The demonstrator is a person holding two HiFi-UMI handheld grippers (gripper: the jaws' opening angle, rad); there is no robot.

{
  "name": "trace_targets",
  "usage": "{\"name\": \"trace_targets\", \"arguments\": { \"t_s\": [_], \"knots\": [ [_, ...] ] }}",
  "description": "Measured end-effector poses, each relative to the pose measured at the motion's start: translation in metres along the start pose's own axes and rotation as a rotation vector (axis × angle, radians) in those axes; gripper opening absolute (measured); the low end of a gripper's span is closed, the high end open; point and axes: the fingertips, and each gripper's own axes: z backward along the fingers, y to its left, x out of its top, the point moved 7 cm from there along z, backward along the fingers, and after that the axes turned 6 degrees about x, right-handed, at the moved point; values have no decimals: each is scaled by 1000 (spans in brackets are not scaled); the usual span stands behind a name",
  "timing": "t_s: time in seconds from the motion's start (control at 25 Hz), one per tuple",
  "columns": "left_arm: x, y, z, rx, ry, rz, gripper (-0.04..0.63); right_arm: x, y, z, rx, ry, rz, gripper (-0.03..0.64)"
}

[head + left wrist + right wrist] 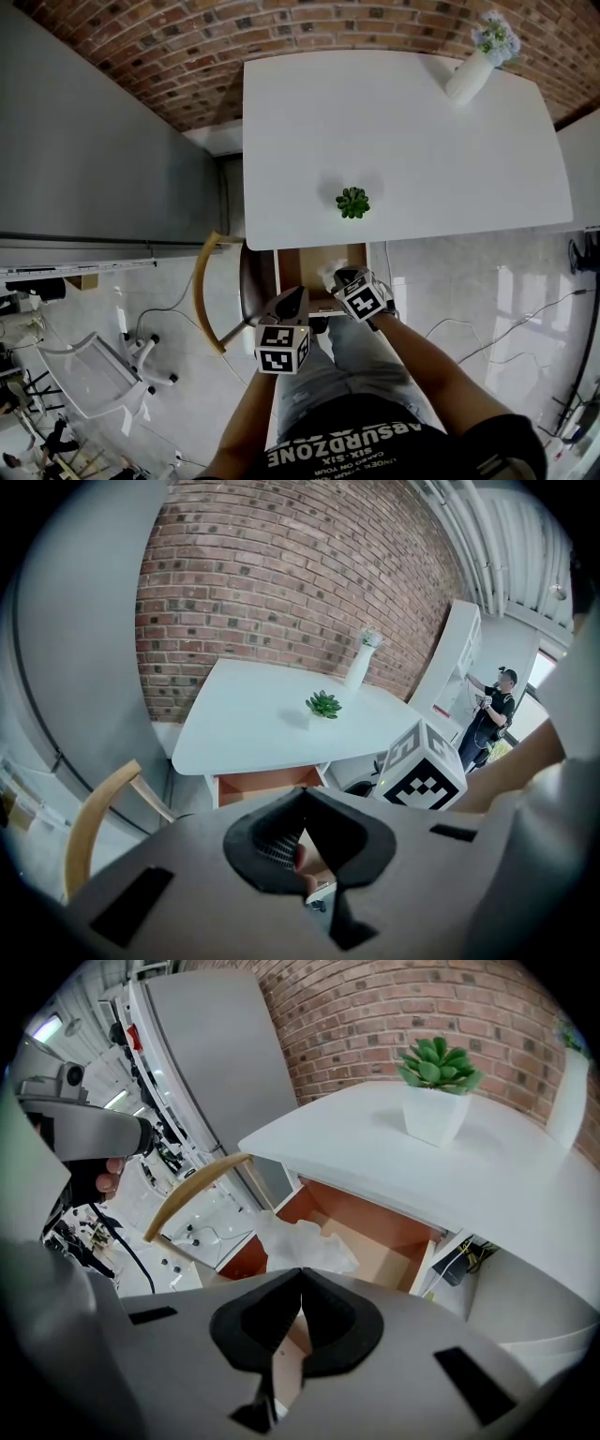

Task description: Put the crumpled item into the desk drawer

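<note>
Under the front edge of the white desk [403,141], the wooden drawer [319,255] is pulled open. A crumpled white item [300,1241] hangs at the tips of my right gripper [300,1277], over the drawer's [375,1232] left part. The jaws are shut on its near edge, and its lower part is hidden behind them. In the head view the item [328,275] sits just ahead of my right gripper [343,278]. To the left and nearer me, my left gripper [296,294] is shut with nothing in it. Its view looks over the drawer [267,785] from a little way back.
A small green plant [353,202] in a white pot stands near the desk's front edge above the drawer. A white vase [473,70] with flowers is at the far right corner. A wooden chair [211,291] stands left of the drawer. Cables lie on the floor to the right.
</note>
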Motion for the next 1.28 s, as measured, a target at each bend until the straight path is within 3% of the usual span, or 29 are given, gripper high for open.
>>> {"name": "trace_targets", "arguments": {
  "t_s": [1.28],
  "knots": [
    [-13, 12, -31, -12, 42, 19, 6, -14, -17, -37, -6, 71, 3, -2]
  ]
}}
